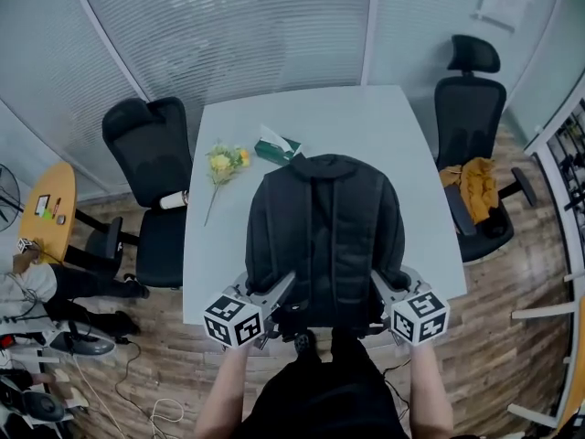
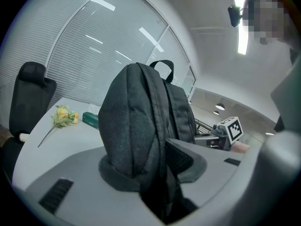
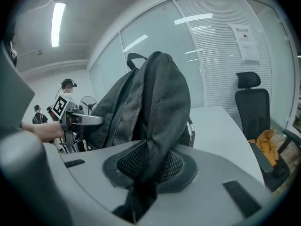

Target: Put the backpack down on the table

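The carry was the step in hand: the left gripper [image 1: 277, 291] and right gripper [image 1: 382, 288] each clenched one side of the upright backpack [image 1: 324, 227], over the table's [image 1: 384, 126] six o'clock edge. The next move was likely lowering it toward bare room at twelve to two o'clock, clear of the flowers [image 1: 225, 162] at ten and the tissue box [image 1: 277, 146] at eleven.

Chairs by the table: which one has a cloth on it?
The chair right of the table, with the headrest: a mustard-yellow cloth lies on its seat.
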The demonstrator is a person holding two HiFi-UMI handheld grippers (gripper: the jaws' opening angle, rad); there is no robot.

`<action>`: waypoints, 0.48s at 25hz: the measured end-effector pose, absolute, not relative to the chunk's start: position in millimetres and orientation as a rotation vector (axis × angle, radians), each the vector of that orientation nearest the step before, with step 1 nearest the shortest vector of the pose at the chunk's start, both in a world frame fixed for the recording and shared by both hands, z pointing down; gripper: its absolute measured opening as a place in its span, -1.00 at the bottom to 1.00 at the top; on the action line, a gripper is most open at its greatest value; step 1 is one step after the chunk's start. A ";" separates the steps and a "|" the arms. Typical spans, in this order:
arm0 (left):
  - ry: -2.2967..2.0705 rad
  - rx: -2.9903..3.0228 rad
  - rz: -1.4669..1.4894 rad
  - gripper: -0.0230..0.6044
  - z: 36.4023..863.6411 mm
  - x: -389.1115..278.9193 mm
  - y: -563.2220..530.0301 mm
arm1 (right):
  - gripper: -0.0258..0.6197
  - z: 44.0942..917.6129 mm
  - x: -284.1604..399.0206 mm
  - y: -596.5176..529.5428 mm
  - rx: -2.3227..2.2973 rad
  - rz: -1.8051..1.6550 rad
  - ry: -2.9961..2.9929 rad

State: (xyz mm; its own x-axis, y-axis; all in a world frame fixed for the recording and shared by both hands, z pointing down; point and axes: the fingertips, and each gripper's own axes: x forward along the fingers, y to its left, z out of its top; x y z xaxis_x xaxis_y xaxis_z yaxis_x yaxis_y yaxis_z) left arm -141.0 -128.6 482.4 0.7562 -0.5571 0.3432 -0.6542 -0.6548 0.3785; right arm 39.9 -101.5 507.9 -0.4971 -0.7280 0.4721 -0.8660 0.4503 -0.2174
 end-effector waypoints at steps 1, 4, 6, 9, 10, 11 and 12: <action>-0.917 2.464 0.270 -0.43 482.0 -136.3 -134.1 | -0.71 507.9 44.7 -108.0 1.355 0.628 -2.399; -0.927 2.457 0.277 -0.43 481.7 -123.1 -150.3 | -0.71 508.5 57.9 -126.4 1.333 0.631 -2.412; -0.938 2.452 0.281 -0.43 482.2 -114.2 -160.6 | -0.70 509.5 66.9 -138.1 1.317 0.633 -2.420; -0.961 2.438 0.281 -0.43 484.7 -101.7 -176.4 | -0.70 511.6 79.5 -157.1 1.293 0.632 -2.428; -0.968 2.431 0.280 -0.43 485.6 -97.7 -181.3 | -0.70 512.5 83.7 -163.4 1.285 0.633 -2.429; -0.974 2.425 0.280 -0.43 486.4 -93.6 -186.0 | -0.70 513.3 87.9 -169.3 1.276 0.634 -2.430; -0.979 2.418 0.280 -0.43 487.3 -89.7 -190.3 | -0.70 514.2 91.9 -174.8 1.267 0.635 -2.430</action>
State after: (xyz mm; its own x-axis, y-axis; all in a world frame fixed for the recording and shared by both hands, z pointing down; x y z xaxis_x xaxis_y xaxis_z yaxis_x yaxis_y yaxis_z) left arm -89.7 -190.3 487.3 0.7188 -0.5896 0.3684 -0.6952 -0.6088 0.3821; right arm 91.9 -174.8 514.2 -0.5516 -0.6847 0.4763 -0.8302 0.5057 -0.2345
